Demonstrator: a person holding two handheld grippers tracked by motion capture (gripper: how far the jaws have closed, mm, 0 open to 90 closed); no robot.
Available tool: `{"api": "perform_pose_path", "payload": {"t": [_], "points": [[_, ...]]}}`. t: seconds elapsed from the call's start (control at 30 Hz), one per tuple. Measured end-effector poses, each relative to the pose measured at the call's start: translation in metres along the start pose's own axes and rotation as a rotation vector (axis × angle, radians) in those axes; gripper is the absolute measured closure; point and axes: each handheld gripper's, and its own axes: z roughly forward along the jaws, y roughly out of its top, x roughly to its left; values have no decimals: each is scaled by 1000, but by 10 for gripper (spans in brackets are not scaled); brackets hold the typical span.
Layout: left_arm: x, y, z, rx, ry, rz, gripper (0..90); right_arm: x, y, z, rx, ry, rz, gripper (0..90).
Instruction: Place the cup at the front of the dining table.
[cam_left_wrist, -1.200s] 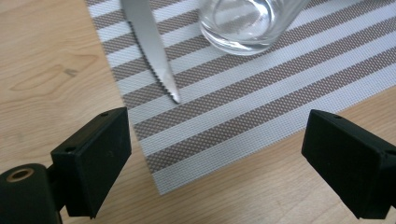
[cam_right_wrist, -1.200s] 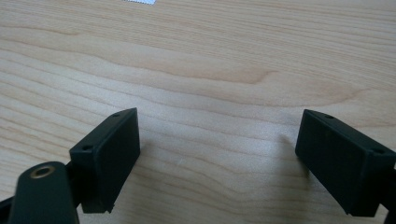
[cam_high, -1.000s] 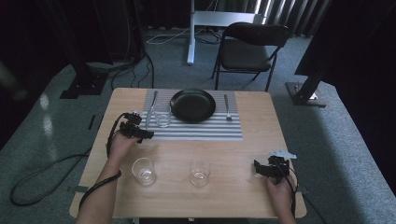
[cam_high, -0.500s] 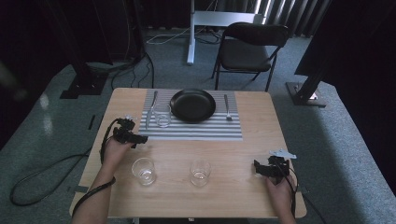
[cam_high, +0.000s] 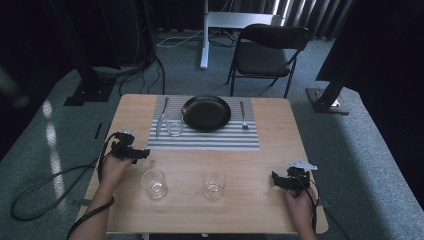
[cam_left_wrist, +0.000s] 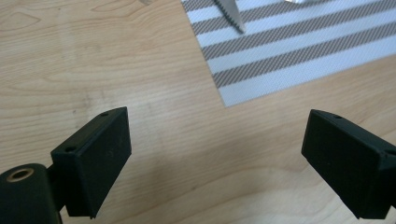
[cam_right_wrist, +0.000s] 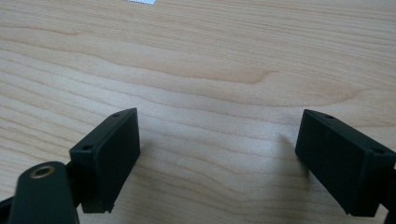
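Two hands come in from the near edge of the light wooden table (cam_high: 250, 160), each holding a pair of black tongs. The left tongs (cam_high: 145, 153) lie low over the table just off the near left corner of the grey-and-white striped placemat (cam_high: 205, 140), pointing to the right across the table, with the left hand (cam_high: 112, 167) behind them and the forearm running back to the lower left. In the left gripper view the jaws stand wide apart with nothing between them, bare wood below and the placemat corner (cam_left_wrist: 289, 51) ahead beside the serrated tip of a steel knife (cam_left_wrist: 231, 14).

The right tongs (cam_high: 274, 180) rest near the right edge of the table, pointing left, with the right hand (cam_high: 300, 205) behind them close to the near edge. In the right gripper view the jaws are likewise released, over bare wood.

Nearest the left tongs stands a clear drinking glass (cam_high: 153, 183), upright on the wood, near but apart from them. A second clear glass (cam_high: 214, 184) stands to its right, between the two tongs. A third glass (cam_high: 174, 123) sits on the placemat, apparently just beside the round black plate (cam_high: 206, 112), with a steel fork (cam_high: 243, 116) to the right of the plate.
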Motion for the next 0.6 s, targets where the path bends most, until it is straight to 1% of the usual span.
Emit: {"api": "perform_pose_path", "payload": {"t": [0.1,0.13,0.23,0.27,0.3,0.37,0.43,0.6], "points": [[4,-6,-3,-19,-10,-17,88,0,0,0,0,0,0,133],[4,-9,-4,-21,-5,-16,88,0,0,0,0,0,0,133],[5,-12,-6,-25,-11,-16,88,0,0,0,0,0,0,133],[6,-17,-10,-45,-2,-13,88,0,0,0,0,0,-1,133],[6,-18,-11,-52,1,-11,88,0,0,0,0,0,-1,133],[8,-23,-15,-67,-3,-26,88,0,0,0,0,0,0,133],[8,-25,-16,-72,4,-29,88,0,0,0,0,0,-1,133],[10,-38,-21,-87,20,-34,88,0,0,0,0,0,-1,133]]}}
